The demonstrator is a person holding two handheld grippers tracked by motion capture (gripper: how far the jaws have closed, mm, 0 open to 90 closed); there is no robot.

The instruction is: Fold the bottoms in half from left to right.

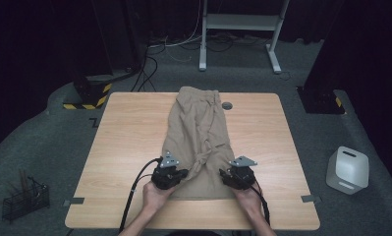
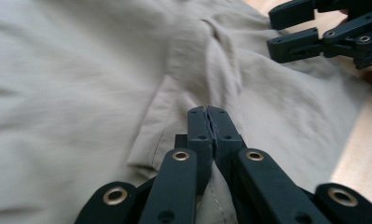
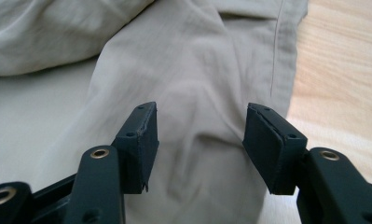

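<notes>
Near edge of table (image 1: pixel 120 147): the person's two hands come in from the bottom, each holding a hand-held gripper at the near end of the beige trousers (image 1: pixel 198 132).

Left hand-held gripper (image 1: pixel 170 175): sits on the near-left part of the garment. In the left gripper view its jaws are pressed together, tips meeting (image 2: pixel 207 122), with a fold of fabric seam running up between them, so it is clamped on the trousers (image 2: pixel 81 84). Cable trails off the near-left table edge.

Right hand-held gripper (image 1: pixel 237 178): at the near-right corner of the garment, just beside the cloth edge. In the right gripper view its jaws stand well apart (image 3: pixel 200 135), hovering over a flat panel of the trousers (image 3: pixel 193 70) with the hem seam and bare wood to one side. Holding nothing. It also shows in the left gripper view, upper right corner (image 2: pixel 291 28), jaws apart.

Trousers: lying lengthwise down the middle of the table, wrinkled, bunched near the centre, waistband with drawstring at the far edge.

Farther: a small round grommet (image 1: pixel 227 105) in the tabletop just right of the waistband. Off the table: a white container (image 1: pixel 348 169) on the floor to the right, a wire basket (image 1: pixel 24 199) on the floor to the left, a white stand frame (image 1: pixel 240 29) beyond.
</notes>
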